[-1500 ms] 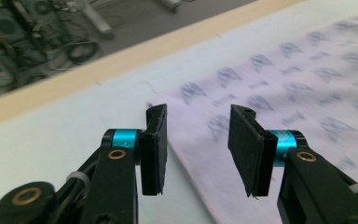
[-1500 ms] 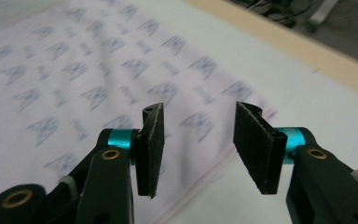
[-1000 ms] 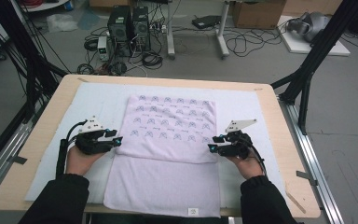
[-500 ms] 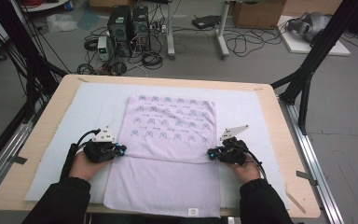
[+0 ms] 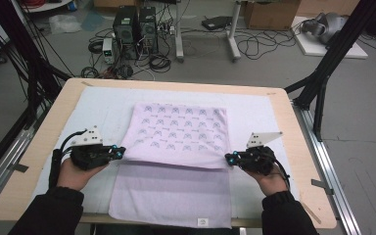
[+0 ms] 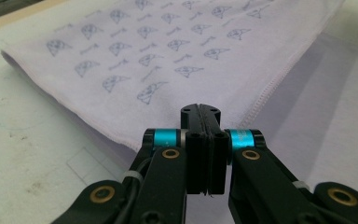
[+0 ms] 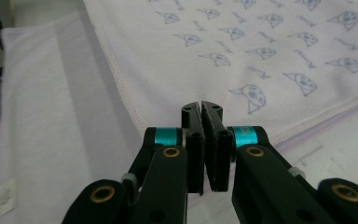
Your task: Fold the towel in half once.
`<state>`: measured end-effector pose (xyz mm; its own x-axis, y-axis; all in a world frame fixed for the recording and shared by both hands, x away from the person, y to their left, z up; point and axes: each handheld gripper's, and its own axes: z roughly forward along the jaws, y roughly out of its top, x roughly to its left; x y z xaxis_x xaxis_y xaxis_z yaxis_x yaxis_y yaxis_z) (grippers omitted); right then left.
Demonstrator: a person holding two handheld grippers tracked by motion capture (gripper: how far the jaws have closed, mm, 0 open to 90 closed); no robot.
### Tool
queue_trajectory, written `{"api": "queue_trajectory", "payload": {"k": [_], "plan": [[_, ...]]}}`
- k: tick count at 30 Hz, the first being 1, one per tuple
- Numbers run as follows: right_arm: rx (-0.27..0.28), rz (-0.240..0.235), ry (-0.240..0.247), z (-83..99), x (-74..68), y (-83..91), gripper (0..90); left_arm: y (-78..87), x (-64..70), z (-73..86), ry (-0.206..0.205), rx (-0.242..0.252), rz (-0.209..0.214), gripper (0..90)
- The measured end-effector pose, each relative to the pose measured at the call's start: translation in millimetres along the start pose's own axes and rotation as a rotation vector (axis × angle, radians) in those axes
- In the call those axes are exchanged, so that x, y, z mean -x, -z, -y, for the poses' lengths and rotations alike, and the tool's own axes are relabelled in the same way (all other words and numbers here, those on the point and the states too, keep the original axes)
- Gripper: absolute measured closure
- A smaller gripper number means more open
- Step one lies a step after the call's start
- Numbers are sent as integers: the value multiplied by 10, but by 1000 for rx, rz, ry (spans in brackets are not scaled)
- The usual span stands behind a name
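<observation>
Both grippers lower and closer to table than a second ago. Left gripper (image 5: 120, 152) pinches near-left corner of folded flap of towel (image 5: 176, 132); right gripper (image 5: 229, 158) pinches near-right corner. Jaws closed on fabric. Towel lies centred on table (image 5: 49, 122), far half doubled over. Judgement: flap laid, release next.

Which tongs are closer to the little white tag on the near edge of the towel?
Right. The right tongs sit up and right of the tag; the left tongs are across the towel.
</observation>
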<state>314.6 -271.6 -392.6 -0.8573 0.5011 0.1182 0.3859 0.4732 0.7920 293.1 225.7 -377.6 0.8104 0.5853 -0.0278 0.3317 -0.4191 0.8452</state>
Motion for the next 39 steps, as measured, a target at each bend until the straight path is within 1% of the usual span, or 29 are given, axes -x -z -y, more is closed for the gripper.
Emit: {"api": "queue_trajectory", "payload": {"k": [1, 3, 4, 5, 6, 7, 8, 9, 10, 11, 13, 15, 17, 18, 19, 20, 21, 23, 24, 25, 26, 28, 29, 31, 34, 35, 37, 38, 39], "plan": [[3, 1, 6, 12, -69, 59, 880, 48, 59, 18, -3, 5, 7, 887], [13, -24, 6, 49, -193, 149, 879, 123, 166, 84, -11, 3, 12, 887], [18, -38, 3, 71, -248, 176, 877, 164, 237, 159, -12, 7, 26, 884], [13, -57, 11, 120, -334, 197, 822, 179, 272, 211, -13, 7, 25, 859], [6, -61, 19, 153, -376, 197, 757, 176, 305, 300, 1, -13, 11, 776], [-4, -66, 16, 214, -440, 182, 748, 161, 310, 373, 13, -22, 23, 686], [-15, -71, 26, 256, -475, 164, 733, 141, 312, 440, 10, -23, 32, 681], [-26, -68, 43, 292, -502, 140, 709, 113, 307, 491, 10, -31, 29, 677], [-20, -63, 56, 325, -515, 112, 688, 84, 297, 527, 5, -43, 19, 677], [-20, -58, 55, 356, -511, 89, 675, 64, 292, 550, 11, -44, 17, 678], [-5, -56, 46, 423, -480, 45, 648, 6, 276, 602, 5, -39, 23, 687], [3, -56, 40, 483, -446, -1, 626, -60, 261, 645, 10, -55, 32, 690], [-24, -52, 52, 536, -410, -76, 605, -132, 258, 682, 1, -91, 33, 689], [-39, -55, 50, 546, -401, -101, 605, -161, 263, 688, -5, -106, 31, 688], [-64, -48, 58, 557, -391, -134, 602, -173, 263, 688, -6, -108, 31, 688], [-73, -45, 59, 561, -390, -152, 601, -177, 260, 685, -8, -111, 34, 690], [-78, -49, 58, 564, -386, -163, 603, -183, 260, 685, -10, -116, 35, 701], [-85, -53, 65, 572, -383, -192, 649, -196, 269, 691, -17, -116, 30, 777], [-85, -48, 68, 576, -383, -201, 679, -197, 263, 687, -14, -120, 36, 812], [-90, -53, 61, 576, -383, -200, 742, -200, 267, 687, -8, -118, 38, 862], [-95, -56, 56, 574, -379, -200, 804, -196, 267, 684, -7, -119, 37, 873], [-104, -63, 49, 563, -376, -203, 855, -180, 257, 679, 1, -118, 35, 882], [-110, -62, 64, 548, -381, -205, 866, -174, 255, 678, 4, -112, 40, 885], [-111, -63, 73, 523, -389, -189, 875, -135, 263, 662, 10, -97, 38, 886], [-82, -74, 63, 482, -383, -137, 876, -54, 262, 604, 11, -69, 38, 887], [-71, -74, 67, 452, -389, -106, 876, -18, 275, 577, 12, -55, 37, 887], [-37, -76, 74, 396, -414, -44, 875, 74, 298, 513, 0, -34, 26, 887], [-28, -68, 83, 368, -429, -6, 875, 125, 312, 485, -1, -18, 27, 887], [-12, -71, 83, 345, -449, 28, 875, 176, 331, 462, -5, -9, 26, 887]]}}
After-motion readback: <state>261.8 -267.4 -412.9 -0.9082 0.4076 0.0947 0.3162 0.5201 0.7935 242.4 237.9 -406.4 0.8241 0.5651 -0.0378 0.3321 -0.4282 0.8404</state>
